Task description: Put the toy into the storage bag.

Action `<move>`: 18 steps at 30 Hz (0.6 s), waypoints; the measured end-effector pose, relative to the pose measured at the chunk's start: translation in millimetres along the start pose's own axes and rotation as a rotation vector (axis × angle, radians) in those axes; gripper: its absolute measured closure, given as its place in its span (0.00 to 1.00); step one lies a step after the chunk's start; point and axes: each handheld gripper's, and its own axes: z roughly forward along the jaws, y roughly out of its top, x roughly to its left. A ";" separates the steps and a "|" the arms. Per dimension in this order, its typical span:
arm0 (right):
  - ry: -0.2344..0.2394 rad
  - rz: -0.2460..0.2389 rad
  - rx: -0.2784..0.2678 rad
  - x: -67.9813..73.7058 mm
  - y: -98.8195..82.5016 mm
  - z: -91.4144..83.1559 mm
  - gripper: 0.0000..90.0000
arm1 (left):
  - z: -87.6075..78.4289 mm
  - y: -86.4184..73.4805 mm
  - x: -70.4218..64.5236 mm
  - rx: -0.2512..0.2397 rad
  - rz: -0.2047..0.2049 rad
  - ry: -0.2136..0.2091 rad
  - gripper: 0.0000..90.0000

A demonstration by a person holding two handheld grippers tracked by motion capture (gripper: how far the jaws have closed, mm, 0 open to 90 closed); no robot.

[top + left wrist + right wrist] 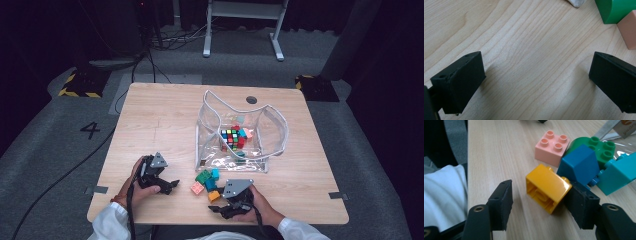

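- The right gripper (539,202) is sitting near the front edge of the light wooden table (150,125), and its black jaws are standing partly open around a yellow plastic building brick (547,187).
- The yellow brick is lying on its side. One jaw is touching it and the other jaw is standing apart from it.
- A pink studded brick (552,147), a dark blue brick (579,165), a green studded brick (602,148) and a teal brick (620,173) are huddling just behind the yellow one.
- The left gripper (536,80) is resting near the front left corner with its jaws wide apart over bare wood, holding nothing.
- A clear plastic bag (270,130) is standing in the middle of the table, holding a colourful puzzle cube (230,137).
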 end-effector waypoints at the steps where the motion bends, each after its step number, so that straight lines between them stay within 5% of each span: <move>1: -0.002 -0.002 0.002 -0.1 0.8 1.0 0.48 | 0.0 0.0 0.0 0.000 0.000 0.000 0.00; 8: -0.018 0.014 -0.006 -0.9 4.7 4.9 0.60 | 0.0 0.0 0.0 0.000 0.000 0.000 0.00; 18: -0.006 -0.010 -0.005 -5.9 -4.4 -6.3 0.61 | 0.0 0.0 -0.1 0.000 0.000 0.001 0.00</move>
